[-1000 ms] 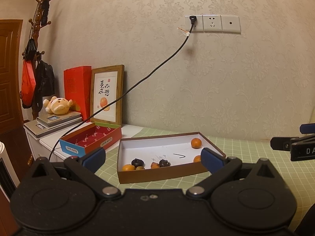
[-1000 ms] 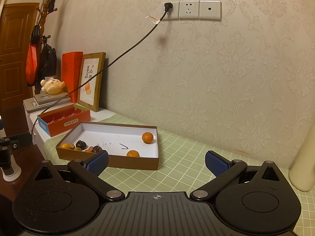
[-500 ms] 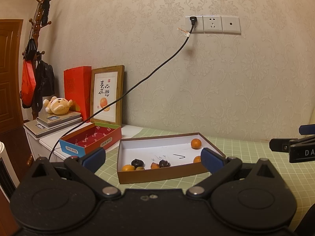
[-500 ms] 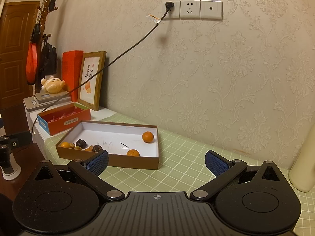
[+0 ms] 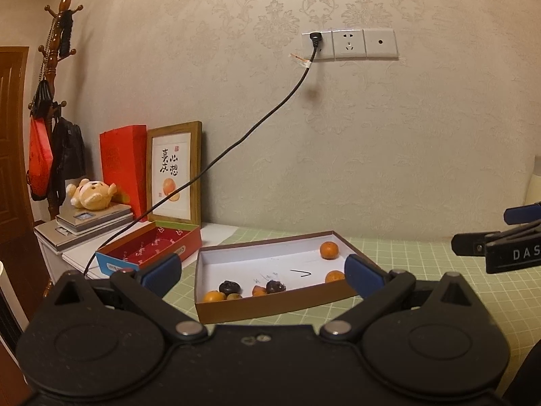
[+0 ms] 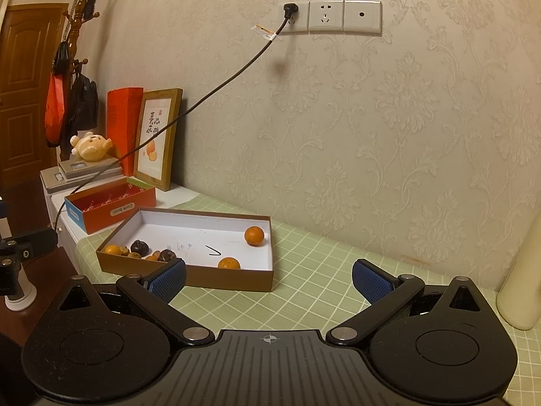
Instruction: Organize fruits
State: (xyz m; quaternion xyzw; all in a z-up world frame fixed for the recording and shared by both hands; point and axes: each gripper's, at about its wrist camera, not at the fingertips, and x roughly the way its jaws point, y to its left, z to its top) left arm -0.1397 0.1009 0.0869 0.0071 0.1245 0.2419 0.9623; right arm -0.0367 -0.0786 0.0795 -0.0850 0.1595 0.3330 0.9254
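- Ahead of my left tool (image 5: 262, 272), the tray (image 5: 270, 308) sits on the bench (image 5: 422, 253).
- Fruits (image 5: 230, 287) cluster in its near-left corner.
- My right tool (image 6: 268, 280) has the tray ahead-left.

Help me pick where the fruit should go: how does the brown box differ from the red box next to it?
The brown box is wide, shallow and white inside; the red box is narrower, with a red lining and a blue end. The brown box holds oranges and dark fruits; no fruit shows in the red box. The brown box sits on the green checked mat, the red box on the white surface beside it. Both are open-topped, lidless rectangles.
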